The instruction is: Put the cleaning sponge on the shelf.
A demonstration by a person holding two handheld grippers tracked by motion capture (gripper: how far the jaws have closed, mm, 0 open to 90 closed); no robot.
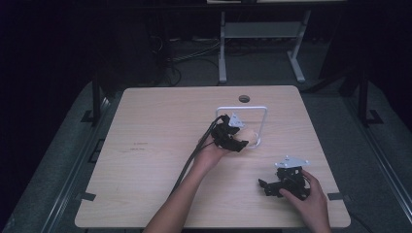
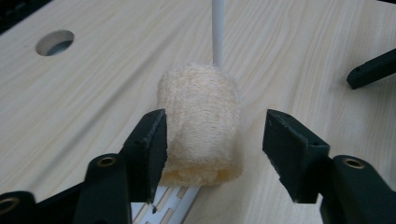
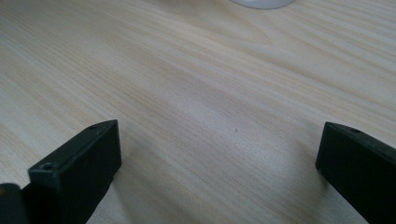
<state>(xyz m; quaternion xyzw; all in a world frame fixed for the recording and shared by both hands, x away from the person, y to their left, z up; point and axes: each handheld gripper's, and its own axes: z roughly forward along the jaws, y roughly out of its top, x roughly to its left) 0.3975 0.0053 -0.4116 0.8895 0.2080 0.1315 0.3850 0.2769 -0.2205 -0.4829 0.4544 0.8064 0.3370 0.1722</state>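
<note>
Claws: left claw (image 2: 212, 154) agape around one rolled towel (image 2: 201, 123), right claw (image 3: 217, 170) agape over bare table (image 3: 196, 84).

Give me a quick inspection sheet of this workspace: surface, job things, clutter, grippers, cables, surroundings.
Surface: light wood table with a round hole near the far edge.
Job's things: rolled beige towel beside a white wire rack.
Clutter: nothing seen.
Grippers: left gripper open, jaws either side of the towel, the left jaw close against it; right gripper open over bare wood.
Cables: black cable trails from the left gripper.
Surroundings: dark room, white desk frame and floor cables behind.
</note>
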